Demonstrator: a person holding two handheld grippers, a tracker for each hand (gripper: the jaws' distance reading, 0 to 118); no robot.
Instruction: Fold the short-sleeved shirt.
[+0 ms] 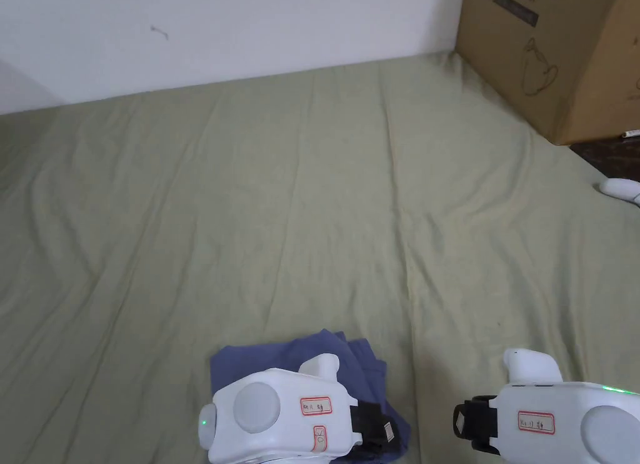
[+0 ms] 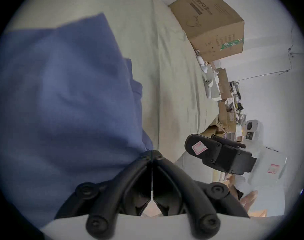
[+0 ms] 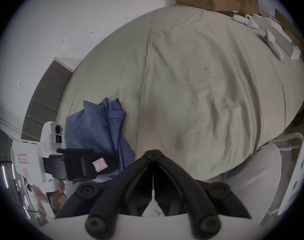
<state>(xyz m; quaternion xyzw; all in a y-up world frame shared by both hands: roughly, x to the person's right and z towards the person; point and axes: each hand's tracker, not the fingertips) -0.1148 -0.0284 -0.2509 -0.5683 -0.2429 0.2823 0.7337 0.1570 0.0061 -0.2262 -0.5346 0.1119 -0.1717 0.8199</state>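
The blue short-sleeved shirt [image 1: 281,361] lies folded into a small bundle on the green sheet [image 1: 312,202], near the bed's front edge. My left gripper [image 1: 389,431] rests over the shirt's near right corner. In the left gripper view its jaws [image 2: 152,152] are shut, with the tips at the edge of the shirt [image 2: 61,88]; I cannot tell if cloth is pinched. My right gripper [image 1: 460,421] hovers to the right of the shirt, facing the left one, a short gap apart. In the right gripper view it [image 3: 153,151] is shut and empty above bare sheet, beside the shirt [image 3: 92,126].
A large cardboard box [image 1: 556,52] stands at the bed's far right corner against the white wall. Small white objects [image 1: 619,187] lie along the right edge. A grey padded headboard [image 3: 44,101] is on the left, and a white chair [image 3: 300,171] stands by the bed.
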